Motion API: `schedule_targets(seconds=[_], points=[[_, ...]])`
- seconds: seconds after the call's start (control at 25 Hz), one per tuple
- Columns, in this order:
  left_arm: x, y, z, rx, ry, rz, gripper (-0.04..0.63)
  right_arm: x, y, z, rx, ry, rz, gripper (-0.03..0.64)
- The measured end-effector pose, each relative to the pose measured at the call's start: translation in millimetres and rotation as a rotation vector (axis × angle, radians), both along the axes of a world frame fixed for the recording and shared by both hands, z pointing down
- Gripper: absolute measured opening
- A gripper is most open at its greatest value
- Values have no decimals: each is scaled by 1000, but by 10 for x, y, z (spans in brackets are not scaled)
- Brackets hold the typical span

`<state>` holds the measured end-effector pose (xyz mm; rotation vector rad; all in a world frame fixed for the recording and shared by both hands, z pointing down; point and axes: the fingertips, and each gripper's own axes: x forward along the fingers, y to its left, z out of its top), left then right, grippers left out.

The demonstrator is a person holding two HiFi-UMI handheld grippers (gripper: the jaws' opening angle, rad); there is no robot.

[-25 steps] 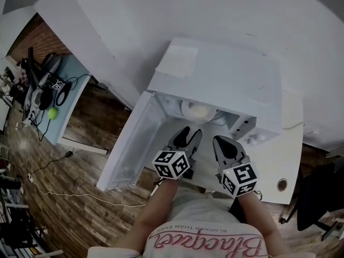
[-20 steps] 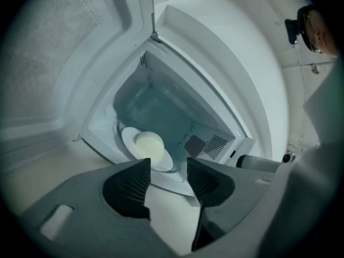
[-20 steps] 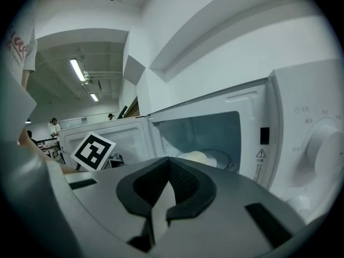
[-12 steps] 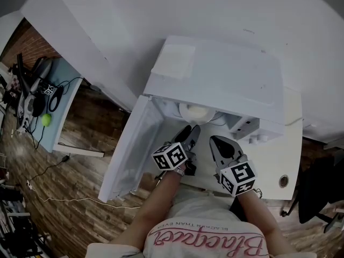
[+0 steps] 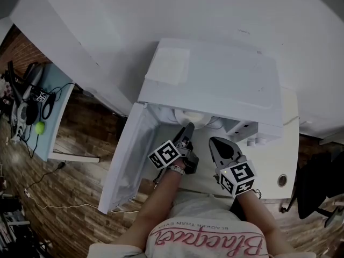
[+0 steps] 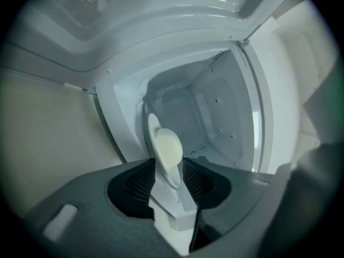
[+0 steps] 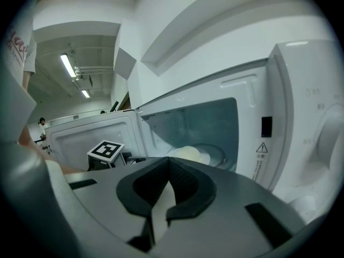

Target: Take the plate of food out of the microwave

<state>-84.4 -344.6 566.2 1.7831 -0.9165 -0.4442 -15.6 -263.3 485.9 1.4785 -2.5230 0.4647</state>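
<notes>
The white microwave (image 5: pixel 215 79) stands with its door (image 5: pixel 126 160) swung open to the left. Inside, a white plate (image 5: pixel 192 118) carries a pale mound of food (image 6: pixel 168 147); the same plate (image 7: pixel 207 155) shows in the right gripper view. My left gripper (image 5: pixel 188 128) is rolled on its side at the cavity mouth. Its jaws have just been closing and stand on either side of the plate's rim (image 6: pixel 173 177), with a gap still visible at the pads. My right gripper (image 5: pixel 213 142) hovers just outside the opening, tips together, holding nothing.
A folded white sheet (image 5: pixel 167 64) lies on the microwave's top. The control knobs (image 5: pixel 258 140) are at its right front. The white table (image 5: pixel 285 160) has a round hole (image 5: pixel 281 180). A blue desk (image 5: pixel 51 117) with cables stands far left over wooden floor.
The left gripper has rolled and pushed forward and down into the microwave opening, its jaws narrowing around the plate's edge. The right gripper has barely shifted.
</notes>
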Motion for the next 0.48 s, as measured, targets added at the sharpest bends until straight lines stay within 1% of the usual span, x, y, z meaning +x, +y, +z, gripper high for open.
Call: schedule_targets(seconds=[0.08, 0.16, 0.2, 0.32, 0.48], points=[[-12, -26, 42, -22, 3, -10, 148, 0, -19, 19, -3, 2, 0, 11], [-34, -35, 90, -45, 4, -21, 95, 0, -38, 35, -6, 5, -2, 11], [-39, -37, 102, -52, 3, -22, 84, 0, -46, 43, -8, 6, -2, 11], [-36, -46, 119, -85, 11, -16, 80, 10, -67, 73, -16, 10, -1, 11], [-34, -56, 153, -192, 47, -23, 64, 12, -75, 98, -22, 10, -4, 11]])
